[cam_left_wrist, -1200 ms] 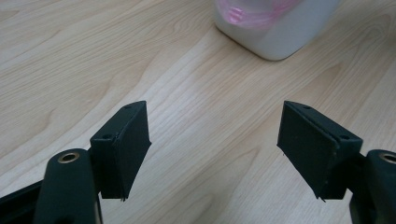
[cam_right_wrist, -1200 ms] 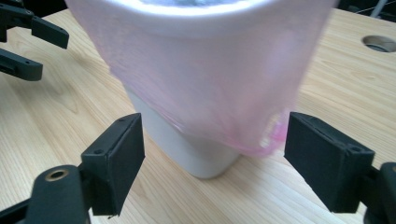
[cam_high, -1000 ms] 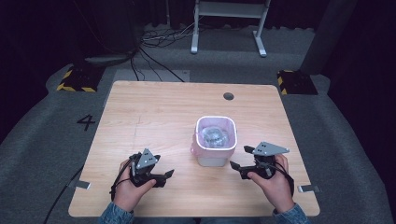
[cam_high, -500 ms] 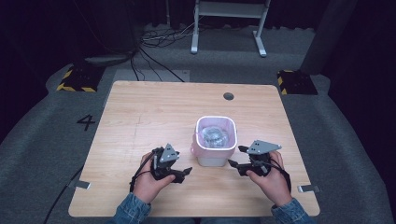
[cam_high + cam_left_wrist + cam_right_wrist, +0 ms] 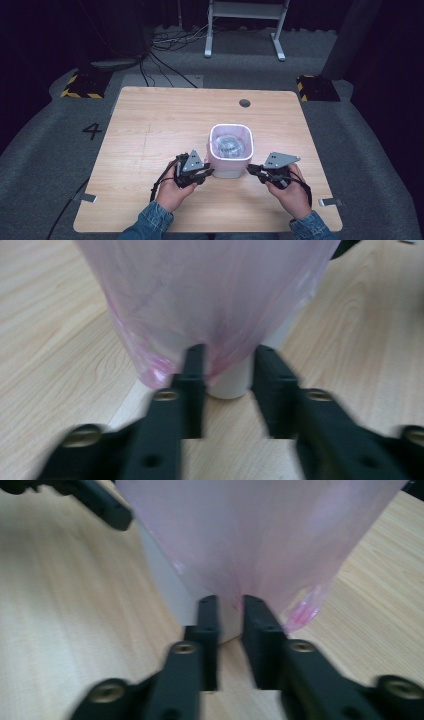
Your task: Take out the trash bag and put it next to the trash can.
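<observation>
Bin (image 5: 231, 159), small and white, w/ a pink plastic liner (image 5: 218, 146) folded over its rim, sits on the worktop (image 5: 165, 120) right btwn my two tongs. From the high view its mouth is roughly square w/ rounded corners, and something crumpled and clear-greyish lies inside; can't tell what it is. The liner drapes down the outside walls as thin, translucent pink film, wrinkled, w/ a loose frilly hem stopping short of the base, so bare white wall shows below it.

Left tongs (image 5: 206, 173) are at the bin's left side, tips just beside the wall. In the left gripper view the left tongs (image 5: 227, 357) stand apart w/ a clear gap, nothing clamped; liner hem (image 5: 165, 371) hangs right ahead of the tips, and white bin wall (image 5: 231, 382) shows in the gap. Whether the tips touch the film I can't tell, view is blurred.

Right tongs (image 5: 253, 170) are at the bin's right side, tips near the wall. In the right gripper view the right tongs (image 5: 229, 602) are also apart, narrower gap, gripping nothing; pink liner (image 5: 260, 535) sits above and ahead of them, and the hem (image 5: 302, 611) is off to one side. The other tongs' black tip (image 5: 107, 507) shows farther off beyond the bin.
</observation>
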Demonstrator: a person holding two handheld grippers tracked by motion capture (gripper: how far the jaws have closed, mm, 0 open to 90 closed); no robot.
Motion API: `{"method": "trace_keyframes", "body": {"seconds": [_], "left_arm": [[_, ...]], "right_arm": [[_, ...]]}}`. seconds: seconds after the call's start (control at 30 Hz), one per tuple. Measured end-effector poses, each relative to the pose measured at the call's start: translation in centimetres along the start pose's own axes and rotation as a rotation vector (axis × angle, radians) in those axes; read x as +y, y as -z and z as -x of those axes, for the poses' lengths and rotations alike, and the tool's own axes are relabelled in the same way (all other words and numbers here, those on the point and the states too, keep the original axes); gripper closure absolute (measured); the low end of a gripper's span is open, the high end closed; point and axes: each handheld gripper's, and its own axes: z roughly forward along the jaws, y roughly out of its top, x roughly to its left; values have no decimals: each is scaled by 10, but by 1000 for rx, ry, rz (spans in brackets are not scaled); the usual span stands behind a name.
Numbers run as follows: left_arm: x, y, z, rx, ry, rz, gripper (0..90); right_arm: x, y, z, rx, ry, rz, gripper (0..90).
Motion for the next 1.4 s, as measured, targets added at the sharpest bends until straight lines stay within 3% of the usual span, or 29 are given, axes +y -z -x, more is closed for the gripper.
{"method": "trace_keyframes", "body": {"seconds": [0.07,0.27,0.4,0.6,0.63,0.67,0.7,0.77,0.87,0.93,0.97,1.0,1.03,1.1,1.17,1.23,1.27,1.3,1.33,1.4], "left_arm": [[3,9,6,-3,-13,22,881],[11,25,19,21,-55,41,896],[12,32,20,35,-54,50,896],[15,42,18,51,-18,71,895],[15,41,17,49,-10,69,893],[15,41,17,49,-10,69,886],[15,37,18,54,-5,61,867],[15,35,18,55,0,54,795],[14,22,15,84,26,7,488],[12,18,13,84,39,-5,368],[8,10,9,63,69,-27,344],[8,10,9,63,69,-27,343],[5,2,7,36,77,-40,340],[3,-2,6,21,70,-52,401],[3,-3,7,9,56,-51,499],[5,0,7,37,43,-70,587],[4,1,6,19,44,-58,680],[4,1,6,19,44,-58,738],[5,5,5,0,52,-37,781],[5,8,6,7,46,-31,842]], "right_arm": [[1,5,-2,-1,2,13,900],[7,23,-13,-16,32,61,900],[8,32,-16,-45,40,78,900],[12,39,-16,-47,15,84,900],[12,37,-16,-52,10,75,826],[11,33,-16,-78,1,73,687],[10,27,-15,-92,-11,61,580],[5,14,-11,-87,-37,56,459],[0,-2,-7,-82,-76,41,335],[-2,-8,-4,-82,-83,42,315],[-2,-11,-3,-72,-87,41,317],[-2,-13,-1,-58,-87,41,326],[-2,-15,1,-37,-84,43,338],[-2,-19,3,9,-78,42,354],[0,-19,4,18,-47,37,477],[0,-15,5,39,-32,27,721],[0,-13,6,50,-31,30,824],[0,-13,6,50,-31,30,824],[0,-8,7,65,-39,43,900],[2,-5,5,45,-18,42,900]]}}
